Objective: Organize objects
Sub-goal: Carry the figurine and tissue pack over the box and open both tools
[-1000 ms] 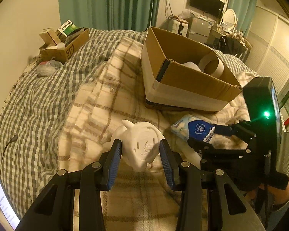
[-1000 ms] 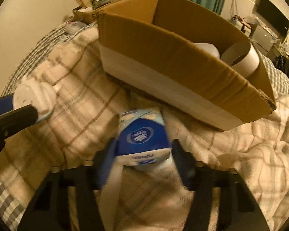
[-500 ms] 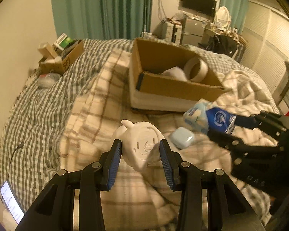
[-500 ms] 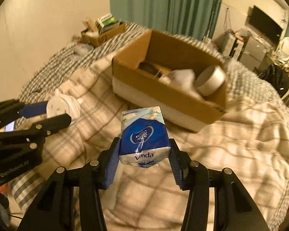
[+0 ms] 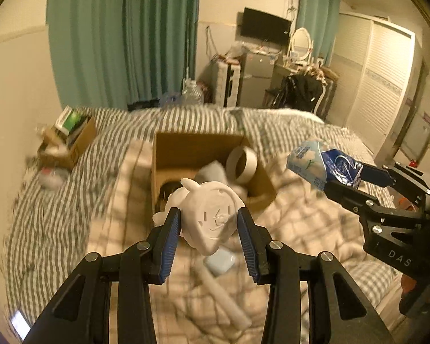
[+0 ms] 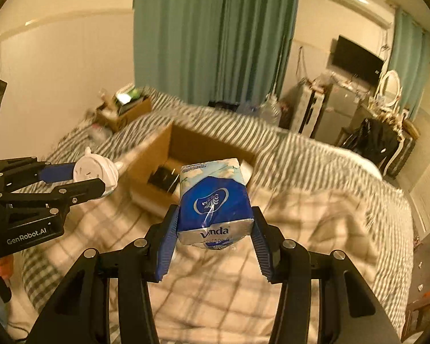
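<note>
My left gripper (image 5: 209, 223) is shut on a white round plastic figure (image 5: 207, 215) and holds it high above the bed. My right gripper (image 6: 215, 223) is shut on a blue and white tissue pack (image 6: 213, 200), also lifted; the pack shows at the right of the left wrist view (image 5: 324, 166). The figure shows at the left of the right wrist view (image 6: 96, 173). An open cardboard box (image 5: 186, 149) sits on the plaid blanket ahead of both, holding a tape roll (image 5: 242, 163) and other items.
A small pale blue case (image 5: 219, 261) and a white tube (image 5: 226, 301) lie on the blanket (image 5: 301, 229) below my left gripper. A smaller box of items (image 5: 67, 140) sits at the bed's far left. A phone (image 5: 20, 324) lies at the near left edge.
Both grippers have risen well above the bed with their objects. The box now appears smaller and farther below, and more of the room shows.
</note>
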The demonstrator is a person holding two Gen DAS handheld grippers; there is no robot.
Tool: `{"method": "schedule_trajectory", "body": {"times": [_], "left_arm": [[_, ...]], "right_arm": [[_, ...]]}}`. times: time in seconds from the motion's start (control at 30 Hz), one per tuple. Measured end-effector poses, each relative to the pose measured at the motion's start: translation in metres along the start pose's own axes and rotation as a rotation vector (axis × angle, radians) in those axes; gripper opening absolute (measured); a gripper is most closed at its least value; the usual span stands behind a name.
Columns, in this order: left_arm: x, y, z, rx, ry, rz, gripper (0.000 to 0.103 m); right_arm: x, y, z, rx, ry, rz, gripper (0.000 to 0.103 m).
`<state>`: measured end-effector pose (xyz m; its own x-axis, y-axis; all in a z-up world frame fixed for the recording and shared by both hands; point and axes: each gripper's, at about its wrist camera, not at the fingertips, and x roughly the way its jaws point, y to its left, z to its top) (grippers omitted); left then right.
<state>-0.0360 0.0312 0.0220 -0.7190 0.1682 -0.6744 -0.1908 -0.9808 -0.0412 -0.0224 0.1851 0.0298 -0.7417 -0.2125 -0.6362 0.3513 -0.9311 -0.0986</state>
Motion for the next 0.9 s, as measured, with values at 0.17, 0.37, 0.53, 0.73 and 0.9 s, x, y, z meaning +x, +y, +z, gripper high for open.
{"method": "schedule_trajectory", "body": {"times": [0.17,0.37,0.53,0.73,0.9], "left_arm": [[0.014,-0.004,0.041,0.03,-0.027,0.031,0.041],[0.041,0.003,0.073,0.016,-0.034,0.049,0.041],[0.074,0.008,0.089,0.011,-0.035,0.062,0.041],[0.135,0.015,0.082,0.033,0.04,0.062,0.041],[0.181,0.02,0.067,0.051,0.097,0.08,0.041]], "right_arm": [[0.003,-0.02,0.043,0.037,-0.064,-0.01,0.048],[0.031,-0.031,0.088,0.05,-0.104,0.003,0.048],[0.075,-0.038,0.112,0.054,-0.105,0.026,0.048],[0.145,-0.049,0.105,0.077,-0.05,0.075,0.046],[0.194,-0.055,0.084,0.097,0.004,0.117,0.046]]}}
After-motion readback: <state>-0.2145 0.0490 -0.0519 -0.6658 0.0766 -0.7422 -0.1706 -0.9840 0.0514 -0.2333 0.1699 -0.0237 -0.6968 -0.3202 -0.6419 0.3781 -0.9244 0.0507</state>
